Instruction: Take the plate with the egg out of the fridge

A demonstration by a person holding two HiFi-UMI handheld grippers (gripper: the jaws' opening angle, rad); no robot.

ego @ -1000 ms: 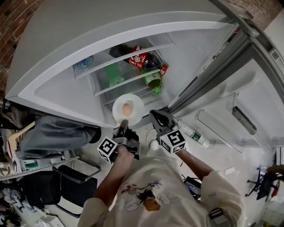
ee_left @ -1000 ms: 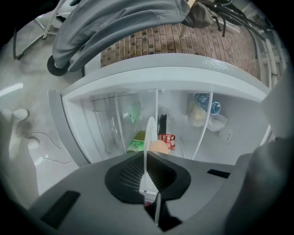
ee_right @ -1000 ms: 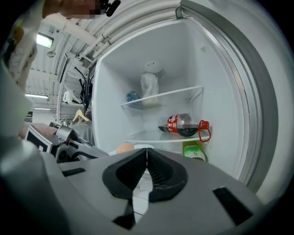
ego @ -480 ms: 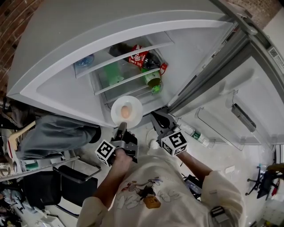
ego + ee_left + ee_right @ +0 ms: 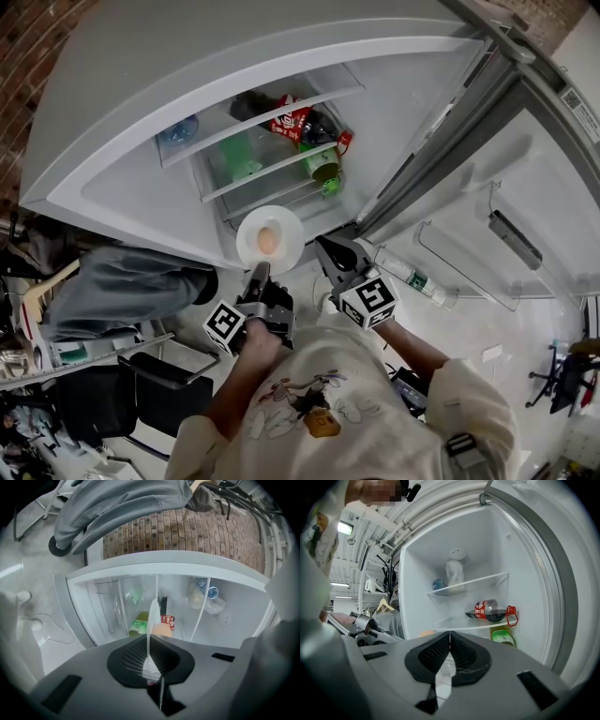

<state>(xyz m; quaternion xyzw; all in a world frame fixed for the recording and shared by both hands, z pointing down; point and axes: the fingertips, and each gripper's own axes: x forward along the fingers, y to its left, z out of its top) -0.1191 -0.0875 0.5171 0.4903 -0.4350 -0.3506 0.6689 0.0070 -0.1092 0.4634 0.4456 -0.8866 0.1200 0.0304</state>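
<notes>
Head view shows us the white plate (image 5: 289, 228) with the brown egg (image 5: 267, 241) on it, right at the front edge of the open fridge (image 5: 122, 187). Our left gripper (image 5: 259, 272) bites the near rim of the plate. In the left gripper view we see that rim pinched tight between the two jaws. From there the plate looks thin like a line, and the egg peeks out beside it. Our right gripper (image 5: 326, 248) sits just beside the plate, on its right side. Its jaws are pressed together and there is nothing in them.

What changed? A second ago the plate was a little further in, toward the shelves. Now it has slid a bit toward us, and the left gripper has pulled back with it. The move is small. The egg is in the same spot in the middle of the plate, so it did not roll.

We think this means the plate is on its way out and nearly clear of the fridge. The red-label bottle (image 5: 298, 122) and the green pack (image 5: 324, 170) are on their shelves behind it.

We have yet to draw the plate all the way out. It hangs from one rim only, so it could tip and the egg could roll off. We should go slow and keep it flat.
</notes>
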